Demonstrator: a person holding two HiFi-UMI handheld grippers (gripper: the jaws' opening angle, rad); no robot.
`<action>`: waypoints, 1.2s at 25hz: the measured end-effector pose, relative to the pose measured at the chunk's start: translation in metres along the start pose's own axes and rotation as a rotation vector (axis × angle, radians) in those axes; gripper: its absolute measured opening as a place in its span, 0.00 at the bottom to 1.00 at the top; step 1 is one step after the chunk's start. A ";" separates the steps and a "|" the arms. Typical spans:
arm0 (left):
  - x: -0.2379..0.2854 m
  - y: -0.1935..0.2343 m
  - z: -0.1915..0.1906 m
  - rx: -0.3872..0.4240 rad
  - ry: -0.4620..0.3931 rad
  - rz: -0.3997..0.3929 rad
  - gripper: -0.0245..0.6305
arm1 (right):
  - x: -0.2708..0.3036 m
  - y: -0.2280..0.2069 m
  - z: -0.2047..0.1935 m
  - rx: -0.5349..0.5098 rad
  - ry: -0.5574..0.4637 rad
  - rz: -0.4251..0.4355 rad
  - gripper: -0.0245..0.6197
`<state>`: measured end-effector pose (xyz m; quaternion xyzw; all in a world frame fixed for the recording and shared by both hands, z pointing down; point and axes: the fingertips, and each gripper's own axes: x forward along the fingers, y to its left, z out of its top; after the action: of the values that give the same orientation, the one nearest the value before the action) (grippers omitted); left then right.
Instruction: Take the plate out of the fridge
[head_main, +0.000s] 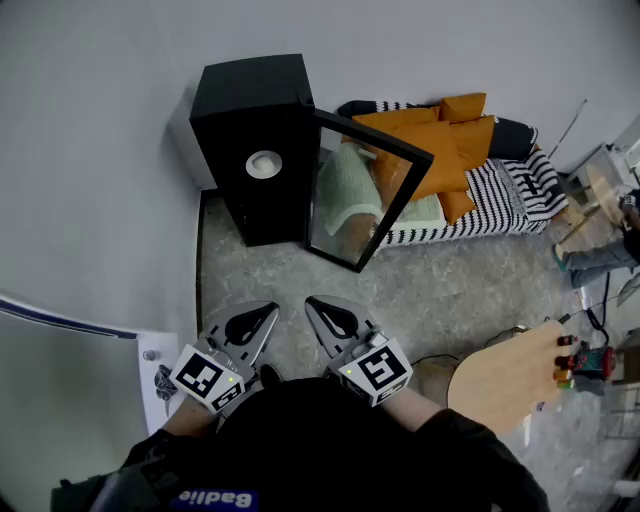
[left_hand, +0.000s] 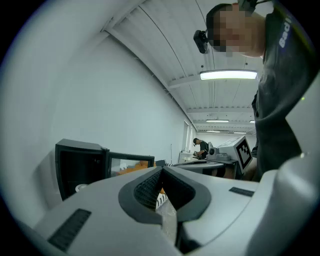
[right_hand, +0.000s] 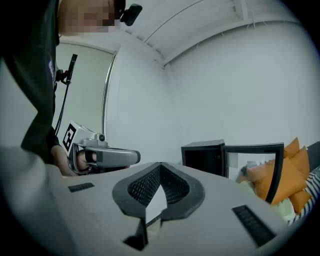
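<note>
Standing on the floor against the wall, the black fridge (head_main: 255, 140) has its glass door (head_main: 365, 190) swung wide open, and the white plate (head_main: 264, 163) sits inside it on a shelf. Well in front of the fridge, the left tool (head_main: 268, 312) and the right tool (head_main: 318, 308) are held side by side, near each other, both pointing roughly toward it. Each tool has its jaws pressed together with nothing between them. On the fridge's door side lies a striped mattress (head_main: 520, 195) piled with orange cushions (head_main: 440, 140).

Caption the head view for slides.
Left hand-held gripper and right hand-held gripper face open black fridge holding round white plate.
</note>
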<state>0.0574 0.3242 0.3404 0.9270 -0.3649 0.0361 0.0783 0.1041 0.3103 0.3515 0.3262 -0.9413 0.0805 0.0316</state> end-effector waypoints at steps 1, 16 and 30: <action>0.000 0.000 0.000 -0.001 0.000 0.001 0.04 | 0.000 0.000 0.000 0.001 0.000 0.001 0.05; 0.007 0.004 -0.004 -0.021 0.003 0.025 0.04 | 0.008 -0.006 0.001 0.026 -0.017 0.048 0.05; 0.033 0.008 -0.014 -0.046 0.021 0.137 0.04 | 0.004 -0.041 -0.007 0.025 -0.027 0.149 0.05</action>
<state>0.0756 0.2987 0.3592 0.8974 -0.4275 0.0426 0.1007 0.1264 0.2773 0.3643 0.2569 -0.9622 0.0897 0.0089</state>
